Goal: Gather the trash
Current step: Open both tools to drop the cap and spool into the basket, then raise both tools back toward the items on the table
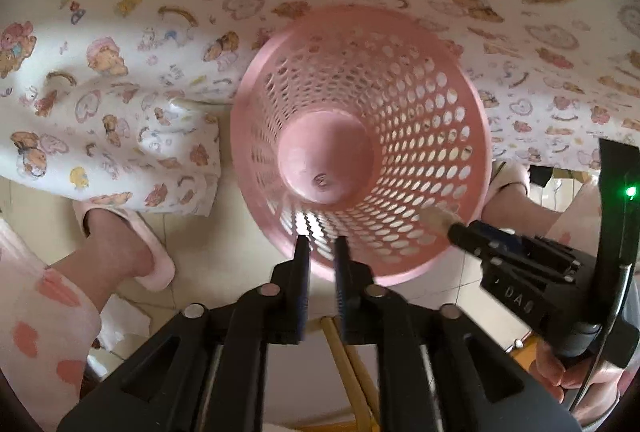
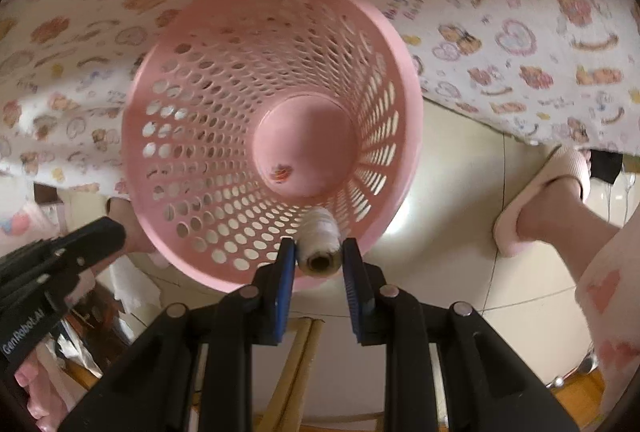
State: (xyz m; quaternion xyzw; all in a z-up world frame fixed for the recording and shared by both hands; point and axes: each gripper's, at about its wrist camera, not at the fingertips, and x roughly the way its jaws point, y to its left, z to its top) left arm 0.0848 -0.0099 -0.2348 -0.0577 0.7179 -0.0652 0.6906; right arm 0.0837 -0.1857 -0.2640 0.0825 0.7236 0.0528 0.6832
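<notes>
Right gripper (image 2: 319, 264) angled down over pink basket (image 2: 192, 152) rim, clamped on white thread spool (image 2: 320, 244). Left gripper (image 1: 322, 252) alongside, poised at near rim, fingers nearly closed, holding nothing.

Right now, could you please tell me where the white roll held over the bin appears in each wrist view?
Left wrist view: the white roll sits at lower right, at the tip of the right gripper, over the pink basket.
Right wrist view: bottom centre, between the gripper's fingers, over the basket's near rim.
Shared landmark: the sticker on the basket's floor.
</notes>
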